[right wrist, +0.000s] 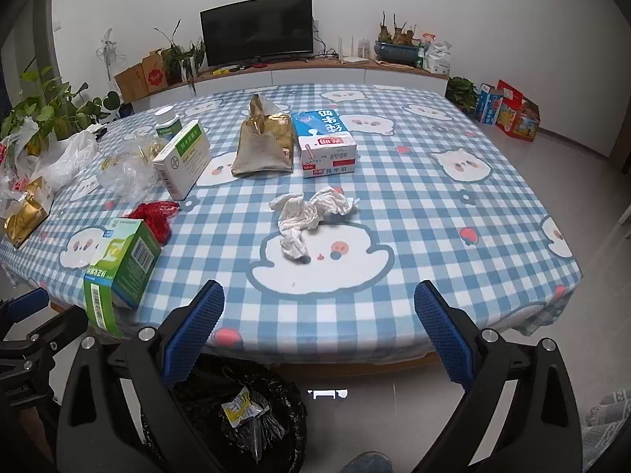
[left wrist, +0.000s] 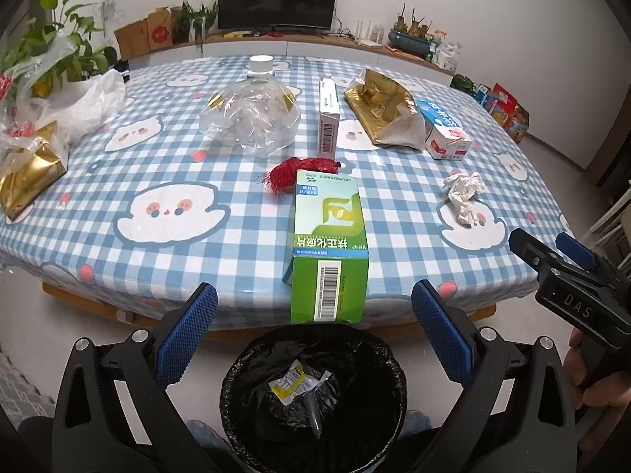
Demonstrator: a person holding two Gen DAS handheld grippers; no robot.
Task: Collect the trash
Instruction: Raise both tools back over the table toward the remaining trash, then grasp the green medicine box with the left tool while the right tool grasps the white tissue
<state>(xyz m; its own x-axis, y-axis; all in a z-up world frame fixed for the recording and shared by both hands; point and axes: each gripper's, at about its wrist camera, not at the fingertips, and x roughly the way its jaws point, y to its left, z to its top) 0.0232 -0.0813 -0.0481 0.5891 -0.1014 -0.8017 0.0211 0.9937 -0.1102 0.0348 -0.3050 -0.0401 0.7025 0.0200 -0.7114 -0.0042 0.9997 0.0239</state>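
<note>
From the left wrist view, the left tool (left wrist: 313,335) is spread wide, its ribbed blue pads empty, above a round bin (left wrist: 313,398) lined with crinkled black plastic. A glossy green carton (left wrist: 329,252) overhangs the edge of the checked-cloth desk (left wrist: 157,181). From the right wrist view, the right tool (right wrist: 317,331) is likewise spread and empty, facing a crumpled white tissue (right wrist: 311,216) lying on the desk.
</note>
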